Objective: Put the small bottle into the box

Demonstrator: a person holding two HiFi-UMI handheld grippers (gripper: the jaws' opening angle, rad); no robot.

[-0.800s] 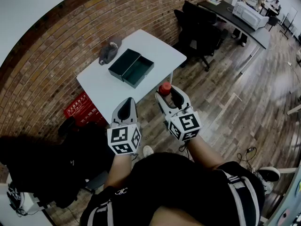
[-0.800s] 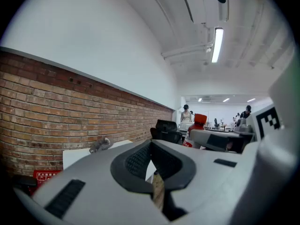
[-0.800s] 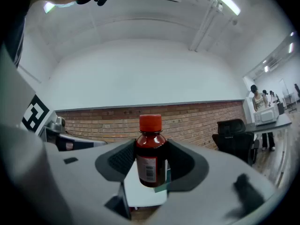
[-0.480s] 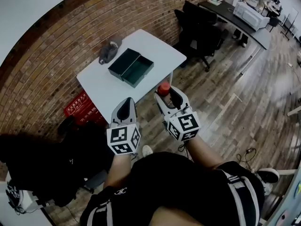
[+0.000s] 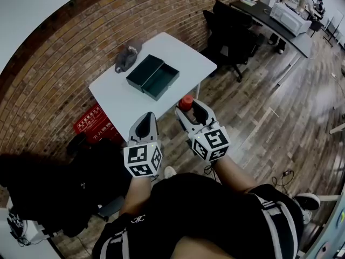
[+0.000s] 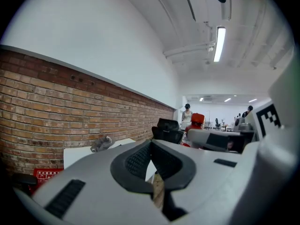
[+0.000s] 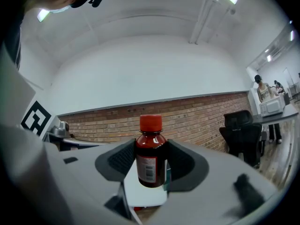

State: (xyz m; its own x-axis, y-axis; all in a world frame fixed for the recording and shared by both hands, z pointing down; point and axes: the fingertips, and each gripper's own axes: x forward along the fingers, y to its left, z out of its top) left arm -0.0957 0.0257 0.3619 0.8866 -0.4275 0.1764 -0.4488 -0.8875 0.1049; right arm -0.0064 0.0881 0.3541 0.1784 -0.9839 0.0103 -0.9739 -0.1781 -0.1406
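Observation:
A small brown bottle (image 7: 150, 156) with a red cap and a white barcode label stands upright between the pads of my right gripper (image 7: 151, 162), which is shut on it. In the head view the bottle's red cap (image 5: 186, 102) shows at the tip of the right gripper (image 5: 188, 107), just off the near edge of the white table (image 5: 116, 99). An open dark green box (image 5: 152, 76) lies on that table. My left gripper (image 5: 146, 117) hangs beside the right one, short of the table, its jaws shut (image 6: 151, 145) with nothing between them.
A grey cap (image 5: 126, 55) lies on the table beside the box, against the brick wall. A red crate (image 5: 96, 124) sits under the table. Black office chairs (image 5: 232, 34) stand to the right, and a long desk (image 5: 272, 18) with people stands farther back. Dark bags (image 5: 48, 188) lie at the left.
The right gripper has drifted slightly left with the bottle still in its grip. The left gripper has hardly moved.

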